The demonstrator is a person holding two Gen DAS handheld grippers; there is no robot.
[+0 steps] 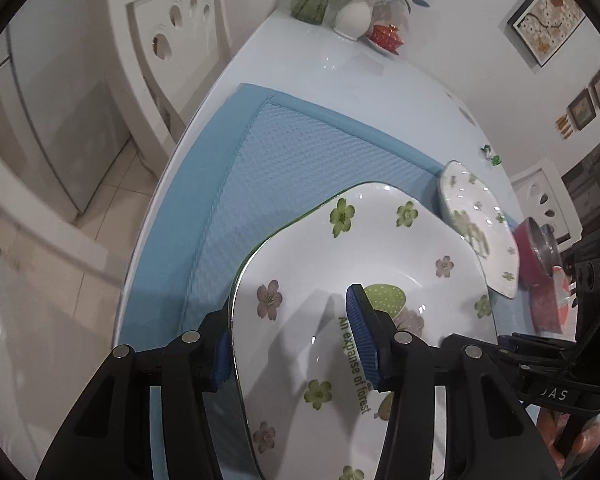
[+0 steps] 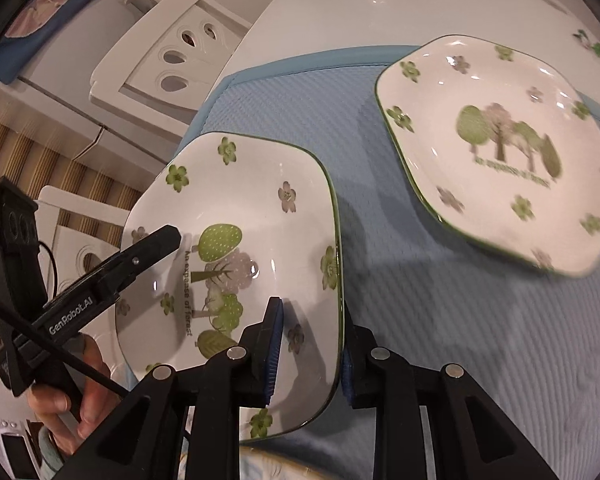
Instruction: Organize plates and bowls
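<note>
Glossy white surface point(image 1: 340, 80) carried a blue waffle-textured mat point(image 1: 284, 160). Above the mat's near left part, a white square ceramic plate with green and mauve flowers point(image 2: 260, 216) was pinched at opposite rims by both tongs: the left tongs point(image 1: 290, 344) clamped its left edge, the right tongs point(image 2: 310, 344) its right edge. A second matching floral plate point(image 2: 496, 148) lay on the mat, further right and well apart.

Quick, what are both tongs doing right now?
Left tongs: shut on the white square flowered plate.
Right tongs: shut on the same plate's opposite rim.
</note>
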